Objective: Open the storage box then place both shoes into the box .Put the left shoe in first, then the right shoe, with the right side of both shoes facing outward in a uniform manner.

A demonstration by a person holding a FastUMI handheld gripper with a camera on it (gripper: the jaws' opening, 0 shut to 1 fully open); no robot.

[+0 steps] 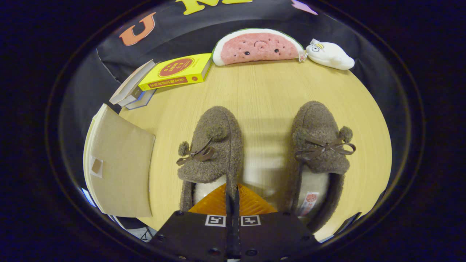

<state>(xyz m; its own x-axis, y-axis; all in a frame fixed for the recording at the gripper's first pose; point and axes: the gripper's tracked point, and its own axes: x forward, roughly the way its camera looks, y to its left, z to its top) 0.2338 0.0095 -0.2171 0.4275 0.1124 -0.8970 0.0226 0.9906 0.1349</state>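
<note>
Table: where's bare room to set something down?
Open table between the shoes and the watermelon plush, and a lane between left shoe and right shoe. Crowded by the books and cardboard box. Gripper jaws closed on left shoe's edge.

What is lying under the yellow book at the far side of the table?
Under the yellow book lie at least two more books, stacked and fanned out toward the cardboard box. Their covers are hidden. The gripper is shut on the left shoe's side wall.
</note>
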